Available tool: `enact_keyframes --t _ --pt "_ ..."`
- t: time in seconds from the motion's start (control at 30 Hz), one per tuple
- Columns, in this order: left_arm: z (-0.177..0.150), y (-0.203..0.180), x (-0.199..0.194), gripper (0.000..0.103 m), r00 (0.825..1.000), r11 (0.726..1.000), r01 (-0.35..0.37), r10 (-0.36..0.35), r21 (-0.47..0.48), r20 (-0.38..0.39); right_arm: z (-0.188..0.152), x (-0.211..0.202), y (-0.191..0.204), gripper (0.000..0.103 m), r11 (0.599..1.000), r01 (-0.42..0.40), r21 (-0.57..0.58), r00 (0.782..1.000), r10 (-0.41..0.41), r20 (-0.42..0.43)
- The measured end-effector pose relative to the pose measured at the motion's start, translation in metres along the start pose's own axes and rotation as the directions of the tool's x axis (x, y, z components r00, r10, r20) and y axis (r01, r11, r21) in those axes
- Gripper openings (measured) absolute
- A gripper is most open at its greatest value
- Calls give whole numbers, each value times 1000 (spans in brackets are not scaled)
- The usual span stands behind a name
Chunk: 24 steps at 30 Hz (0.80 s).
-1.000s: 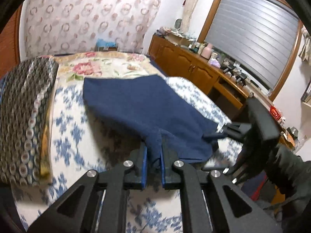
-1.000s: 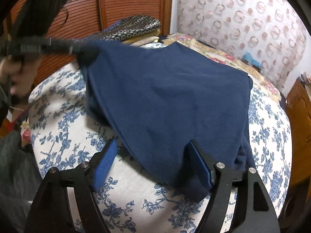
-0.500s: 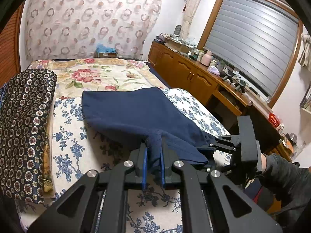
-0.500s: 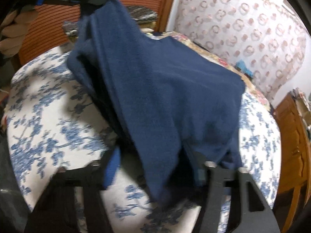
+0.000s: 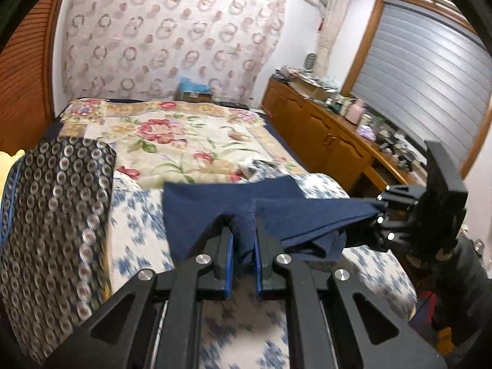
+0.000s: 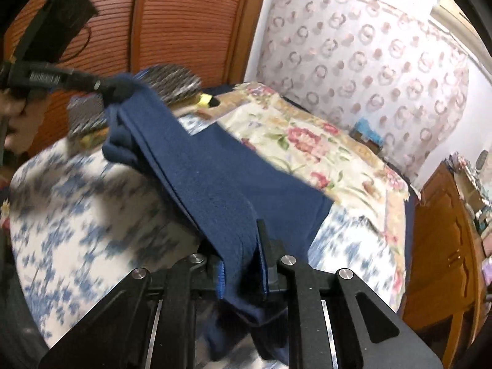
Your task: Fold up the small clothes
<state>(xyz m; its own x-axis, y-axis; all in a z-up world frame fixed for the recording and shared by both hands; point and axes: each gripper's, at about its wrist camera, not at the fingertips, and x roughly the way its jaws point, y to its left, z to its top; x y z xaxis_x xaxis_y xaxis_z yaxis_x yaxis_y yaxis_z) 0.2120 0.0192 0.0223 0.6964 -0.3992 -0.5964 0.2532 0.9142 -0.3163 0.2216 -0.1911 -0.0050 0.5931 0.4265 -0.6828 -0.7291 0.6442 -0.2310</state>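
Observation:
A dark blue fleece garment [image 5: 215, 206] [image 6: 221, 181] hangs stretched between both grippers above the blue-flowered bed cover [image 5: 138, 230] [image 6: 77, 215]. My left gripper [image 5: 243, 246] is shut on one bunched corner of it; seen from the right wrist view the left gripper [image 6: 113, 89] holds that corner up at the left. My right gripper [image 6: 243, 261] has its jaws closing, with a fold of the garment pinched between the blue pads. In the left wrist view the right gripper [image 5: 382, 212] grips the cloth at the far right, held by a dark-sleeved hand.
A folded dark patterned blanket [image 5: 55, 215] lies at the left of the bed. A flowered quilt [image 5: 184, 135] covers the far half. A wooden cabinet [image 5: 332, 135] crowded with small items runs along the right under a shuttered window. Slatted wooden doors [image 6: 172, 21] stand behind.
The right gripper's jaws closed from wide apart onto the garment's edge. Both grippers rose and lifted the garment's near edge off the bed, pulling it taut between them.

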Motion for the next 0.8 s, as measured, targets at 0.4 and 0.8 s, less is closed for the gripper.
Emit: enact_keyframes --t 0.4,0.8 --pt "32 40 77 20 992 996 -68 63 -49 -108 45 101 -71 22 993 -64 101 992 75 -101" --pt "19 36 86 49 987 992 -129 129 1 -101 50 87 -126 58 961 54 270 999 -50 -19"
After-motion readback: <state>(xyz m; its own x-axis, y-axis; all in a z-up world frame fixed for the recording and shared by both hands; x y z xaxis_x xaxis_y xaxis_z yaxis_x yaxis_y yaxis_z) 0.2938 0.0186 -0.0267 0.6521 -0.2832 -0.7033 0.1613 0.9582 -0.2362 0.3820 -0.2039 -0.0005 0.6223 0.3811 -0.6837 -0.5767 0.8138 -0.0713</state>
